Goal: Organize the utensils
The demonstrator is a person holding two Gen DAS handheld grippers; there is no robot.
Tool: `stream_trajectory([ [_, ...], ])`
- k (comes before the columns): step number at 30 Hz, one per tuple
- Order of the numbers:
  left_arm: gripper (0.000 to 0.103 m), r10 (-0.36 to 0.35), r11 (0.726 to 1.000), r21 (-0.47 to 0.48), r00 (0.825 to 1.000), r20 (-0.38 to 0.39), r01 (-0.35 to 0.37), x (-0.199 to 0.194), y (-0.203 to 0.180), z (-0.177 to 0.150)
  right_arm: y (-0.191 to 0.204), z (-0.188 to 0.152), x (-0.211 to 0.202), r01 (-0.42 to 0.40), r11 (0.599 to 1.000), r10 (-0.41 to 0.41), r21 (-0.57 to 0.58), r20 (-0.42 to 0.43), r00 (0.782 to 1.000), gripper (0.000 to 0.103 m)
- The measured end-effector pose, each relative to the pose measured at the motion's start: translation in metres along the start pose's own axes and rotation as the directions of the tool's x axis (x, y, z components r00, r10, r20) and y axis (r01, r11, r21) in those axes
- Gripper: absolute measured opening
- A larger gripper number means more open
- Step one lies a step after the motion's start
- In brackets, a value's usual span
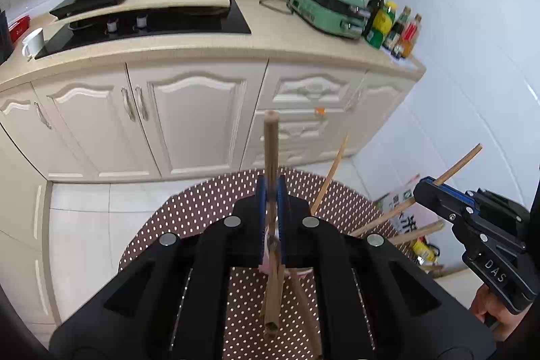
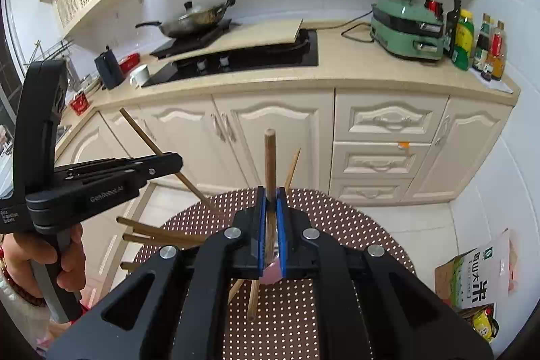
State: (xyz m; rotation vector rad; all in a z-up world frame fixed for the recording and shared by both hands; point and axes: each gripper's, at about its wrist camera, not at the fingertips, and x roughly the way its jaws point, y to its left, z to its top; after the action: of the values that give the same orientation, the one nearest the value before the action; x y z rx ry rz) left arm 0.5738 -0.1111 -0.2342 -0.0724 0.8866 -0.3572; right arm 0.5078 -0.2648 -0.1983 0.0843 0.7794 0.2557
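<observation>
The left gripper [image 1: 272, 191] clamps a chopstick [image 1: 271, 144] upright above the dotted table [image 1: 202, 204]. The right gripper [image 2: 271, 201] clamps a second chopstick [image 2: 270, 157] likewise. More chopsticks [image 2: 152, 230] lie fanned out over the table.

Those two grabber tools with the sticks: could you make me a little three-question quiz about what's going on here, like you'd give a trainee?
1. True or false: the left gripper is shut on a chopstick.
2. What does the right gripper hold? A) a spoon B) a chopstick C) nothing
3. Fill in: the round table below both grippers wears a brown cloth with white ____.

Key:
1. True; the blue pads clamp it.
2. B; the stick rises from between closed pads.
3. Dots.
</observation>
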Motion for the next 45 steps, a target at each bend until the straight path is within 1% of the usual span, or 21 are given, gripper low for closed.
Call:
stream_trajectory([
  [3, 0.006, 0.002, 1.000, 0.006, 0.999, -0.036, -0.002, 0.009, -0.001, -0.005, -0.002, -0.001, 0.003, -0.020, 1.000, 0.020, 0.019, 0.003, 1.000, 0.005],
  [9, 0.007, 0.001, 1.000, 0.005, 0.994, -0.111, 0.000, 0.020, -0.004, -0.012, 0.003, 0.002, 0.003, -0.018, 1.000, 0.018, -0.001, 0.001, 1.000, 0.005],
  [14, 0.007, -0.011, 1.000, -0.024, 0.993, -0.122, 0.008, 0.017, -0.002, -0.014, 0.003, 0.001, 0.002, -0.022, 1.000, 0.022, 0.008, -0.006, 1.000, 0.007],
  [16, 0.010, -0.021, 1.000, -0.026, 0.993, -0.119, 0.018, 0.012, -0.003, -0.014, 0.003, 0.001, 0.002, -0.028, 1.000, 0.028, 0.011, -0.008, 1.000, 0.008],
  [17, 0.013, -0.022, 1.000, -0.025, 0.993, -0.117, 0.019, 0.010, -0.004, -0.014, 0.004, 0.001, 0.001, -0.032, 0.999, 0.033, 0.014, -0.011, 0.999, 0.008],
  [18, 0.027, -0.019, 1.000, -0.023, 0.994, -0.111, 0.016, 0.007, -0.004, -0.014, 0.005, 0.001, 0.001, -0.037, 0.999, 0.037, 0.015, -0.014, 0.999, 0.008],
  [19, 0.053, -0.019, 1.000, -0.022, 0.995, -0.101, 0.017, 0.004, -0.005, -0.014, 0.005, 0.001, 0.001, -0.040, 0.999, 0.040, 0.013, -0.016, 0.999, 0.008],
  [20, 0.059, -0.017, 1.000, -0.023, 0.996, -0.089, 0.015, 0.000, -0.006, -0.014, 0.007, 0.001, 0.001, -0.040, 0.999, 0.040, 0.010, -0.017, 0.999, 0.008],
  [21, 0.059, -0.015, 1.000, -0.019, 0.998, -0.065, 0.013, -0.006, -0.007, -0.015, 0.008, 0.001, 0.001, -0.039, 0.999, 0.039, 0.009, -0.017, 0.999, 0.009],
  [25, 0.059, -0.010, 1.000, -0.016, 0.999, -0.053, 0.009, -0.017, -0.008, -0.016, 0.012, -0.002, -0.002, -0.047, 0.999, 0.048, 0.020, -0.022, 0.999, 0.010],
  [26, 0.059, -0.010, 1.000, -0.019, 0.999, -0.049, 0.009, -0.020, -0.008, -0.016, 0.013, -0.002, -0.003, -0.049, 0.999, 0.050, 0.023, -0.024, 0.998, 0.011],
  [28, 0.059, -0.005, 1.000, -0.023, 0.999, -0.042, 0.004, -0.026, -0.007, -0.018, 0.014, -0.004, -0.004, -0.048, 0.998, 0.049, 0.034, -0.028, 0.998, 0.023],
  [29, 0.059, 0.000, 1.000, -0.024, 0.999, -0.038, -0.001, -0.029, -0.006, -0.019, 0.014, -0.005, -0.005, -0.046, 0.998, 0.047, 0.038, -0.025, 0.999, 0.025],
  [33, 0.059, 0.006, 0.999, -0.032, 1.000, -0.010, -0.006, -0.047, -0.004, -0.022, 0.018, -0.009, -0.016, -0.046, 0.998, 0.046, 0.050, -0.004, 0.999, 0.027],
  [38, 0.064, 0.021, 0.999, -0.036, 0.999, 0.046, -0.019, -0.076, -0.005, -0.025, 0.027, -0.012, -0.041, -0.029, 0.998, 0.027, 0.049, 0.039, 0.999, 0.028],
  [40, 0.067, 0.028, 0.999, -0.029, 0.997, 0.079, -0.026, -0.092, -0.007, -0.028, 0.033, -0.014, -0.053, -0.021, 0.999, 0.018, 0.047, 0.058, 0.998, 0.030],
  [41, 0.067, 0.030, 0.999, -0.022, 0.995, 0.100, -0.028, -0.102, -0.009, -0.031, 0.036, -0.016, -0.060, -0.016, 0.999, 0.012, 0.048, 0.070, 0.997, 0.031],
  [45, 0.072, 0.037, 0.999, 0.006, 0.988, 0.149, -0.039, -0.135, -0.015, -0.041, 0.050, -0.027, -0.091, 0.003, 0.998, -0.011, 0.069, 0.118, 0.993, 0.035],
])
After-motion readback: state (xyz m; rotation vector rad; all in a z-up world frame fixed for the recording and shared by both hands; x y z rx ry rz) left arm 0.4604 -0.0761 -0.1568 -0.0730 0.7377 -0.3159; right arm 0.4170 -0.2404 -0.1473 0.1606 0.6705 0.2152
